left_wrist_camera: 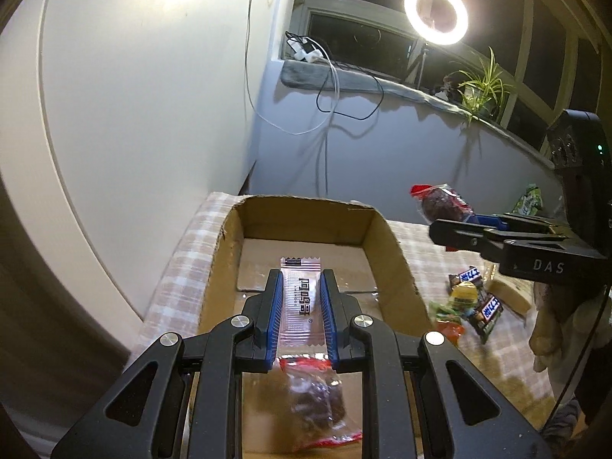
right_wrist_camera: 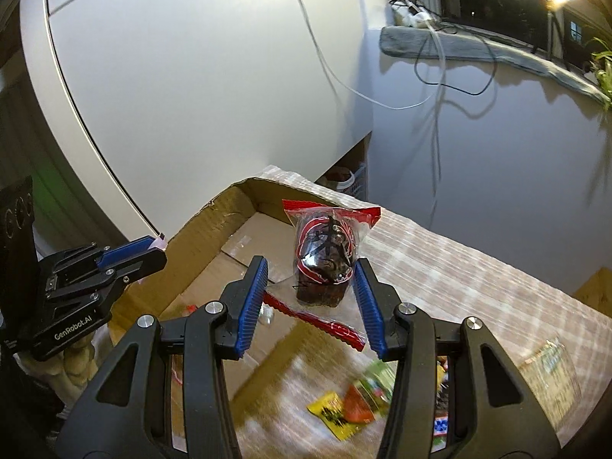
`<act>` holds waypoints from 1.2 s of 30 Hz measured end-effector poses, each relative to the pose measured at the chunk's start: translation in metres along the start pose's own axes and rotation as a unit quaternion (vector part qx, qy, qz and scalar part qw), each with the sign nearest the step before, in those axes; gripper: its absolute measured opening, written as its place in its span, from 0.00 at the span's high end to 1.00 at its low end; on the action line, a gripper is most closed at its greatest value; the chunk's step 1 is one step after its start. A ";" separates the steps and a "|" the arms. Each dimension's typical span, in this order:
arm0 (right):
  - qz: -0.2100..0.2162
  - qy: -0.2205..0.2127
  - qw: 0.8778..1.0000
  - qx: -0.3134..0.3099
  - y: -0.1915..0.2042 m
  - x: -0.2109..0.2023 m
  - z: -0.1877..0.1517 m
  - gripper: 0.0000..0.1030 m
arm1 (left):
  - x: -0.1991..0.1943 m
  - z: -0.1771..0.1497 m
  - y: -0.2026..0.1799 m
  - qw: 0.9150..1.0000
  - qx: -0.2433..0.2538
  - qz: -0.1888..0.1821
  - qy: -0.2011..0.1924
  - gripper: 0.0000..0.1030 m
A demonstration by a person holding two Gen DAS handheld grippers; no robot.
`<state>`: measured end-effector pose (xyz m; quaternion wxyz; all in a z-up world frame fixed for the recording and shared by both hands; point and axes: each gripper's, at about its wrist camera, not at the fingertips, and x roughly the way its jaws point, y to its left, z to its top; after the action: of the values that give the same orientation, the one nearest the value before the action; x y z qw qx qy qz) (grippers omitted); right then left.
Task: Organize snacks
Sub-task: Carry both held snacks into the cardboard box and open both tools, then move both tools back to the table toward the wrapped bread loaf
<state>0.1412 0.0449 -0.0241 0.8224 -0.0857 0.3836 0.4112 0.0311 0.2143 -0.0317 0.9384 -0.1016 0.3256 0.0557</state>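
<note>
The left gripper (left_wrist_camera: 302, 290) has its fingers nearly closed on a long clear snack stick (left_wrist_camera: 300, 298), pinched flat along its length and held over the open cardboard box (left_wrist_camera: 386, 237). The right gripper (right_wrist_camera: 311, 298) stands about a third open, its fingers clamped on either side of a red-edged cake packet (right_wrist_camera: 325, 252) held above the box's near edge. A similar red-trimmed packet (left_wrist_camera: 317, 401) already lies on the box floor. More loose snacks (left_wrist_camera: 470, 306) wait on the checked worktop (right_wrist_camera: 459, 267) beside the box.

Both held packs look light, thin-filmed and slippery. The stick seems fairly stiff and suits a grip along its long sides. The cake is probably soft and would crush under a hard squeeze, so its crimped end seals or a gentle hold across the body look the safer places.

Dark characters run down the stick's wrapper, too small to make out. The right gripper's body reads "DAS", the left one's "GenRobot.AI". The cake wrapper carries white and red markings that cannot be read.
</note>
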 end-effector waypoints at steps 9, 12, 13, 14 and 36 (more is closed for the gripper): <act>0.009 0.022 1.000 -0.011 0.011 0.035 0.008 0.52 | 0.012 0.003 0.008 1.000 -0.002 0.003 0.003 0.82; 0.010 0.025 1.000 -0.010 0.011 0.040 0.008 0.52 | 0.014 0.002 0.007 1.000 -0.002 0.002 0.005 0.82; 0.011 0.025 1.000 -0.011 0.011 0.040 0.008 0.51 | 0.014 0.002 0.007 1.000 -0.002 0.003 0.004 0.82; 0.010 0.025 1.000 -0.011 0.010 0.041 0.009 0.50 | 0.013 0.003 0.007 1.000 -0.002 0.003 0.004 0.82; -0.016 -0.005 1.000 -0.001 -0.009 0.003 -0.001 0.11 | 0.001 0.003 -0.013 1.000 0.003 0.000 -0.002 0.50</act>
<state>0.1480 0.0403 -0.0284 0.8307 -0.0905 0.3779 0.3987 0.0357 0.2025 -0.0277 0.9393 -0.0986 0.3241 0.0548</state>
